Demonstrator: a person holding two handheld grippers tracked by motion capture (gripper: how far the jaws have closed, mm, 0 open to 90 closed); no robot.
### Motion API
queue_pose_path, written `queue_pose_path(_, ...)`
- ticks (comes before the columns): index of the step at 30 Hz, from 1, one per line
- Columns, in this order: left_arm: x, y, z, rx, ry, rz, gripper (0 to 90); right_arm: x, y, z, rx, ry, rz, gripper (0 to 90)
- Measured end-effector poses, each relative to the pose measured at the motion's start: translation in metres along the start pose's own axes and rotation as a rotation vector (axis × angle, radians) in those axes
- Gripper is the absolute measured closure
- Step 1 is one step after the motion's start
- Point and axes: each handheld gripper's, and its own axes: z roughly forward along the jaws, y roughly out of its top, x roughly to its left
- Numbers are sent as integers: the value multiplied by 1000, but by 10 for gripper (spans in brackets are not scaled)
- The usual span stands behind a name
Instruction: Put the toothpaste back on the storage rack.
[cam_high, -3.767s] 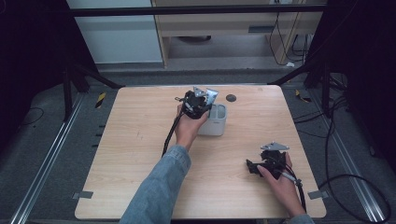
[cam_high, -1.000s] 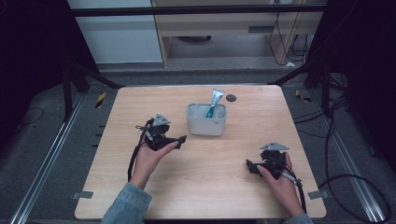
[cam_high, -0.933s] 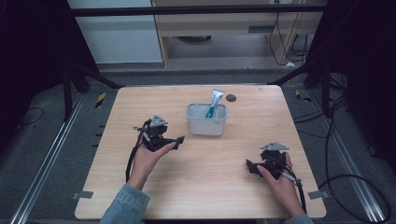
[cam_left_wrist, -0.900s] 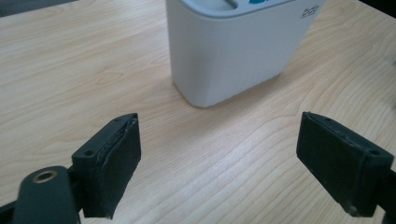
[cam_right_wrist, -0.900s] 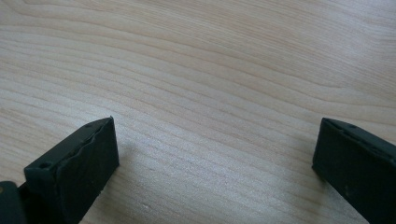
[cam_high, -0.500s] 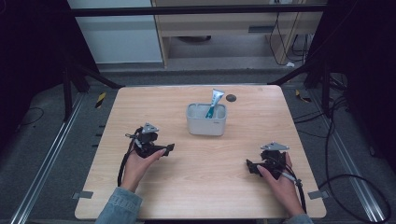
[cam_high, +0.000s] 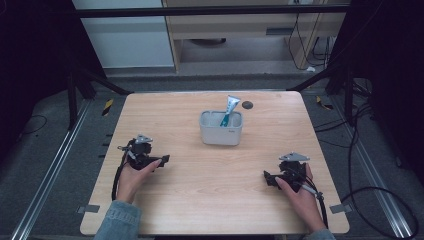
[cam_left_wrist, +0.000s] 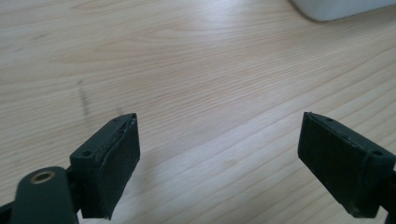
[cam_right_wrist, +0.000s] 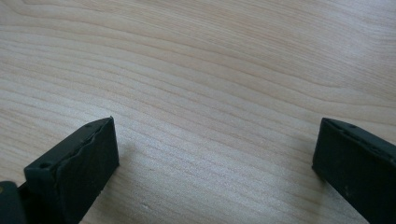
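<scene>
Toothpaste tube stands tilted in the white cup at your 12 o'clock. Both claws, left and right, are wide open and empty; bumping the cup could tip it.

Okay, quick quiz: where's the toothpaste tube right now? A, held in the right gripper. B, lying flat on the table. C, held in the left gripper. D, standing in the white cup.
D: the toothpaste tube stands tilted in the white cup, and both grippers are open and empty.
</scene>
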Motion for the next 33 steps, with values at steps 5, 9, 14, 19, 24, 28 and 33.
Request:
queue_pose_path(5, 14, -8, 1, 12, 25, -31, 117, 0, 0, 0, 0, 0, 1, 6)
queue_pose_path(9, 17, -10, 2, 27, 48, -15, 113, 0, 0, 0, 0, 0, 1, 6)
queue_pose_path(14, 24, -14, 2, 26, 79, 1, 103, 0, 0, 0, 0, 1, 2, 5)
queue_pose_path(19, 29, -18, 5, 30, 79, -8, 95, 0, 0, 0, 0, 1, 1, 6)
queue_pose_path(24, 31, -20, 6, 30, 79, 7, 86, 0, 0, 0, 0, 0, 0, 5)
queue_pose_path(28, 33, -22, 10, 41, 80, 30, 65, 0, 0, 0, 0, 0, 1, 6)
queue_pose_path(33, 33, -23, 12, 32, 77, 47, 45, 0, 0, 0, 0, 1, 2, 6)
